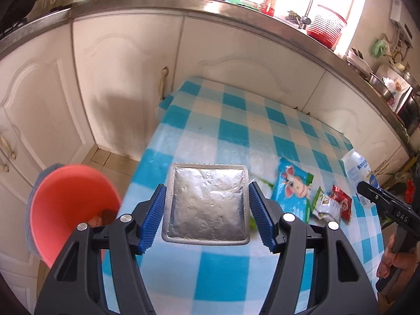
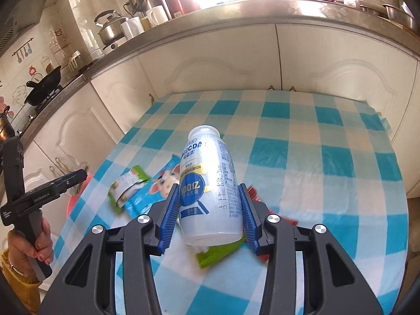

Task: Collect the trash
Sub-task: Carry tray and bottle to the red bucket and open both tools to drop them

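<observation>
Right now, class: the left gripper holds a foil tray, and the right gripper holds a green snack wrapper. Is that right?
Not quite. The right gripper holds a white bottle, as the right wrist view shows; a green wrapper lies beneath it. The left gripper does hold the foil tray.

My left wrist cam: close over near-left corner of checked counter (image 1: 210, 131), angled down toward cabinets (image 1: 118, 65). My right wrist cam: same tilt, from right. Both share wrappers (image 2: 128, 186), cabinets, each other's handle.
</observation>
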A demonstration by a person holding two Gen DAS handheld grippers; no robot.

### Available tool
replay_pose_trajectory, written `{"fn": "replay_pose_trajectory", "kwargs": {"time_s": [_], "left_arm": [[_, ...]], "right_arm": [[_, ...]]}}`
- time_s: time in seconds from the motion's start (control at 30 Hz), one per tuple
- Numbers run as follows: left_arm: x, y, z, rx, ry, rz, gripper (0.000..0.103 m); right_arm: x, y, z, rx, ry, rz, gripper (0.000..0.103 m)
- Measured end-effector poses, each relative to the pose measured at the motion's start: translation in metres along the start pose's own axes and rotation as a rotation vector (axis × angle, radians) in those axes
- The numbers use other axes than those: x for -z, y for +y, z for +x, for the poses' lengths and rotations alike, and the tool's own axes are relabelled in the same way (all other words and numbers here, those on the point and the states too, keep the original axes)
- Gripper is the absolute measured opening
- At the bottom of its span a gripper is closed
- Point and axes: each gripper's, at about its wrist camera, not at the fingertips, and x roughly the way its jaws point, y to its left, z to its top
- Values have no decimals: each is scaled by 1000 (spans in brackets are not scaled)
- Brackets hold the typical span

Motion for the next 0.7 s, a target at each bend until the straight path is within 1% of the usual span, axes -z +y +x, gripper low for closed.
{"fn": "replay_pose_trajectory", "kwargs": {"time_s": [0.13, 0.3, 0.4, 0.5, 0.7], "left_arm": [[13, 19, -11, -37, 1, -26, 64], [31, 34, -23, -91, 0, -23, 64], [41, 39, -29, -107, 1, -19, 64], [50, 47, -33, -105, 0, -23, 64], [66, 66, -41, -137, 8, -40, 64]], "right_arm": [[17, 12, -5, -4, 7, 2, 45], [38, 26, -5, -12, 32, 4, 45], [49, 35, -7, -26, 46, 3, 45], [56, 44, -9, -38, 60, -1, 45], [60, 67, -15, -66, 68, -18, 45]]}}
